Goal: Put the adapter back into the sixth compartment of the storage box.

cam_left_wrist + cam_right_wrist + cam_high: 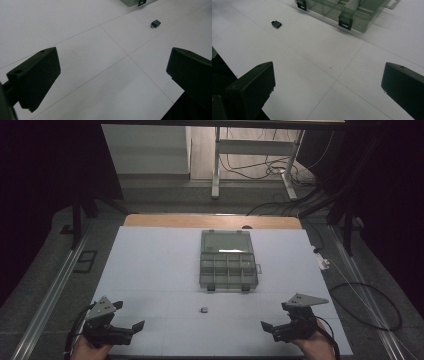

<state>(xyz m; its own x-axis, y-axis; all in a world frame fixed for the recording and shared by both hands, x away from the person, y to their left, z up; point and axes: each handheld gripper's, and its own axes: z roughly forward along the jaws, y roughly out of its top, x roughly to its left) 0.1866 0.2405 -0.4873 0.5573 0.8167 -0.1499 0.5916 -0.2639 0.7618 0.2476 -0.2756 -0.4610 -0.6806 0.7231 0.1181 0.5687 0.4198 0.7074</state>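
you see a matt white table (150, 270), a translucent grey plastic organiser box (228, 266), a small matt black part (204, 309), and matt black gripper jaws.

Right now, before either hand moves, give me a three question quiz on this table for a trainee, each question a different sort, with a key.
1. True or false: the lid of the compartment box stands open.
2. Multiple choice: the small dark part lies (A) inside a compartment of the box, (B) on the table in front of the box, between the two hands, (C) between the jaws of the left tongs.
3. Fill in: the right tongs are ____ and hold nothing.

Key: 1 true, the lid lies back behind the tray. 2 B, it rests apart from the box and from both tongs. 3 open, as the right gripper view shows the jaws wide apart over bare table.
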